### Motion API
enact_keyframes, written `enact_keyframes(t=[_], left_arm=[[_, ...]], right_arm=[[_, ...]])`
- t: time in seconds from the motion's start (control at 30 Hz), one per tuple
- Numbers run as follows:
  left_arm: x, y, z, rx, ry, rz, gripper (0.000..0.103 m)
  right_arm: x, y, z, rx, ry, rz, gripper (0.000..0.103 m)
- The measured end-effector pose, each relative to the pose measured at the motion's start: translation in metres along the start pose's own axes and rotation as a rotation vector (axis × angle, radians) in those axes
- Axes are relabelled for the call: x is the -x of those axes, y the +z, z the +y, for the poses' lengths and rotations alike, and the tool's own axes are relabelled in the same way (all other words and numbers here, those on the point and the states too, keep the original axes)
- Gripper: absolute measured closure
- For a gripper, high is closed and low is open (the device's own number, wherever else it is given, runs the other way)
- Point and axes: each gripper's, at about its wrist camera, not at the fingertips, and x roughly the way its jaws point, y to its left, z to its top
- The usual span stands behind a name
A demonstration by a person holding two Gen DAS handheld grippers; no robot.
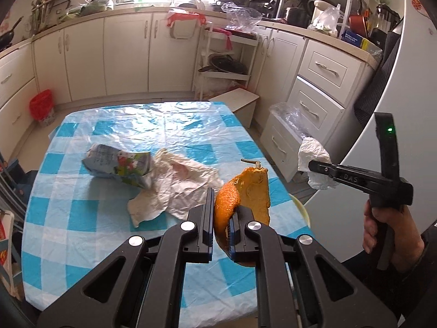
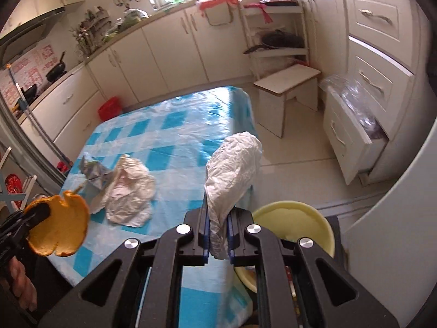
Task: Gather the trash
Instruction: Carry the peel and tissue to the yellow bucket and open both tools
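left gripper (image 1: 221, 218) clamps orange peel (image 1: 243, 191) by its edge | right gripper (image 2: 218, 235) pinches crumpled tissue (image 2: 232, 169) above yellow bin (image 2: 297, 218) | risk: thin-gripped peel could slip, landing on table (image 1: 82, 218)

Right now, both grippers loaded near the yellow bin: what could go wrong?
1. The orange peel sits off to one side in the left gripper, so it may slip out.
2. The white tissue in the right gripper hangs loose and could miss the yellow bin.
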Motion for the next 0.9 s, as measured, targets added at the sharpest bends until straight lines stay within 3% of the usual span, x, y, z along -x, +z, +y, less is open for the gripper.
enact_keyframes(t=[0.1, 0.2, 0.33, 0.37, 0.43, 0.53, 0.6, 0.7, 0.9], left_arm=[[-0.016, 0.007, -0.024, -0.016, -0.039, 0.013, 0.095], [-0.032, 0.011, -0.043, -0.026, -0.064, 0.031, 0.095], [-0.058, 0.017, -0.061, -0.012, -0.096, 0.065, 0.095], [-0.063, 0.017, -0.066, -0.011, -0.099, 0.073, 0.095], [-0.074, 0.017, -0.074, -0.014, -0.105, 0.09, 0.095], [-0.086, 0.017, -0.084, -0.027, -0.107, 0.108, 0.095], [-0.091, 0.016, -0.089, -0.037, -0.106, 0.12, 0.095], [-0.102, 0.013, -0.095, -0.045, -0.104, 0.143, 0.095], [-0.122, 0.008, -0.112, -0.065, -0.108, 0.179, 0.095]], right_arm=[[-0.022, -0.005, -0.046, -0.114, -0.026, 0.085, 0.092], [-0.053, -0.021, -0.084, -0.283, 0.018, 0.201, 0.092], [-0.078, -0.024, -0.098, -0.35, 0.011, 0.27, 0.09], [-0.083, -0.024, -0.099, -0.358, -0.002, 0.281, 0.087], [-0.088, -0.024, -0.102, -0.394, -0.009, 0.291, 0.062], [-0.083, -0.02, -0.107, -0.43, 0.013, 0.271, 0.058], [-0.075, -0.016, -0.11, -0.446, 0.018, 0.236, 0.05], [-0.066, -0.012, -0.117, -0.485, 0.037, 0.192, 0.048], [-0.023, 0.011, -0.115, -0.495, 0.06, -0.024, 0.04]])
